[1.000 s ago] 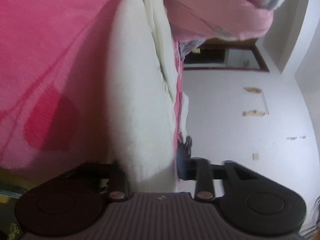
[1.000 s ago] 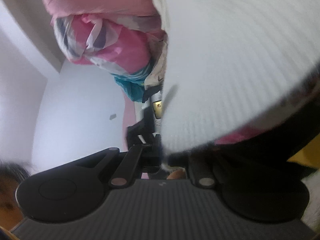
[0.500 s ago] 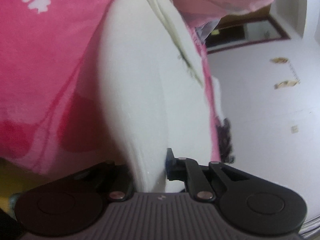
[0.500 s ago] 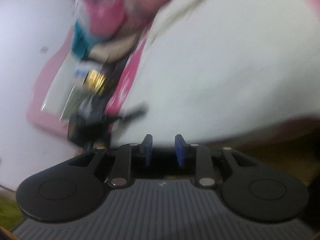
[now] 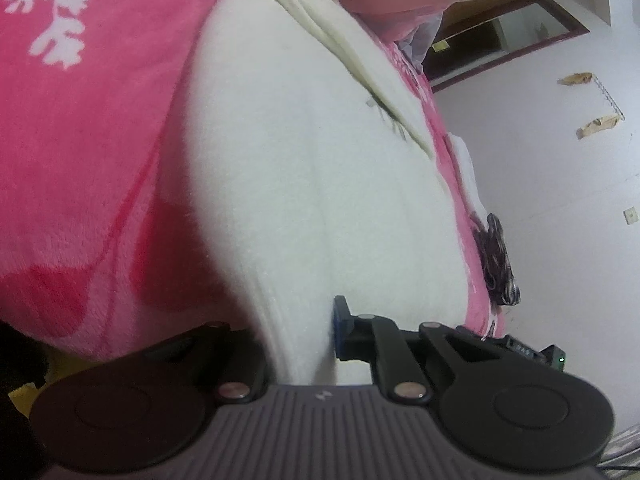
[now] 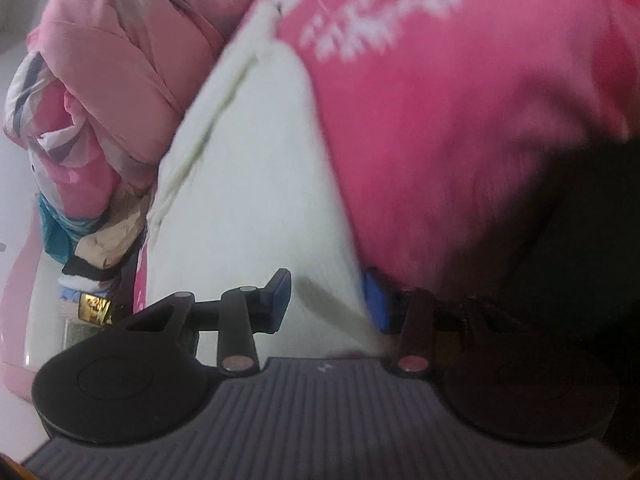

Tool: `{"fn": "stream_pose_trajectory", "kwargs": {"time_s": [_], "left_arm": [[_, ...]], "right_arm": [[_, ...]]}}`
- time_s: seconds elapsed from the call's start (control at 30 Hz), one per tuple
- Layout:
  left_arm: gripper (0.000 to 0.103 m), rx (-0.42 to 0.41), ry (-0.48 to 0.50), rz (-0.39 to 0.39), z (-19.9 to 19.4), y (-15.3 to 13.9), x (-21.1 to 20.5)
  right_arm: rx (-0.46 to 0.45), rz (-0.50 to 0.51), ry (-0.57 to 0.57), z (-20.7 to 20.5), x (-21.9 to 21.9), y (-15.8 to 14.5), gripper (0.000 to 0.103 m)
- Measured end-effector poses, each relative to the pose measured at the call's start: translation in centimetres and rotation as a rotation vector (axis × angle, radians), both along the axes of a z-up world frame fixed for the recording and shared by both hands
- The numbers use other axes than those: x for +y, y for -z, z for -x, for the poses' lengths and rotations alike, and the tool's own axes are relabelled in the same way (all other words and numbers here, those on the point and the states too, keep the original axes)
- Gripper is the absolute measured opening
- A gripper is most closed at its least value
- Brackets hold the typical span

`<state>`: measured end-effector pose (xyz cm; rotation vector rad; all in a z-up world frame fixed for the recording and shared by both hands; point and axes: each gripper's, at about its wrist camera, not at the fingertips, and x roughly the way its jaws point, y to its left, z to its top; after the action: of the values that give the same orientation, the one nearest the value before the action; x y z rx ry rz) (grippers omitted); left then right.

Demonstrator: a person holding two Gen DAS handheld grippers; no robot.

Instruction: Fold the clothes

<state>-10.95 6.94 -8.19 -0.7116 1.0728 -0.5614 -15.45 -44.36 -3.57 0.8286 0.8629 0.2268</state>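
A thick white fleece garment (image 5: 300, 180) lies folded on the pink blanket (image 5: 80, 140) with a white leaf print. My left gripper (image 5: 296, 336) is shut on the garment's near edge: the folded layers fill the gap, the blue pad of the right finger presses against them, and the left finger is hidden behind the cloth. In the right wrist view the same white garment (image 6: 248, 180) stretches away over the pink blanket (image 6: 460, 120). My right gripper (image 6: 328, 304) is open, its blue pads apart, with the garment's near corner lying loose between them.
A rumpled pink quilt pile (image 6: 120, 60) sits beyond the garment, with a teal cloth and a gold-coloured packet (image 6: 94, 306) below it. A dark checked cloth (image 5: 496, 260) hangs at the blanket's edge. A white wall (image 5: 560, 200) and a dark wooden frame (image 5: 500, 36) lie behind.
The right gripper let go of the white garment, then spread its fingers wider at the garment's corner. The garment has come down flat on the blanket; the left gripper keeps its hold.
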Motion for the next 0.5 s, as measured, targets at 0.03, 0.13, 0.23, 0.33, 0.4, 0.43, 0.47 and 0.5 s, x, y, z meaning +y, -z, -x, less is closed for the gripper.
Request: {"fn": "stream_pose_trajectory", "kwargs": {"time_s": [0.03,0.13,0.23,0.33,0.4,0.43,0.47,0.5], "left_arm": [[0.009,-0.005,0.003,-0.01,0.0,-0.1,-0.1],[0.008,-0.018,0.018,-0.045,0.3,-0.4,0.2],[0.006,-0.052,0.027,-0.098,1.0,-1.8,0.1],[0.005,-0.117,0.019,-0.117,1.2,-4.1,0.0],[0.005,-0.167,0.013,-0.111,1.1,-5.8,0.0],[0.005,-0.194,0.01,-0.109,0.9,-6.7,0.0],[0.005,-0.218,0.006,-0.106,0.6,-7.5,0.1],[0.005,-0.243,0.001,-0.103,0.2,-8.2,0.2]], "right_arm": [[-0.005,-0.007,-0.004,0.2,0.2,0.0,0.033],[-0.018,-0.029,-0.015,1.0,0.6,0.0,0.008],[-0.032,-0.051,-0.027,1.7,1.1,0.0,0.006],[-0.045,-0.072,-0.038,2.4,1.6,0.1,0.006],[-0.108,-0.056,-0.051,1.8,1.9,-1.9,0.006],[-0.138,-0.046,-0.059,1.1,2.0,-2.9,0.006],[-0.169,-0.037,-0.067,0.5,2.1,-3.9,0.006],[-0.199,-0.027,-0.075,-0.2,2.3,-4.8,0.006]]}}
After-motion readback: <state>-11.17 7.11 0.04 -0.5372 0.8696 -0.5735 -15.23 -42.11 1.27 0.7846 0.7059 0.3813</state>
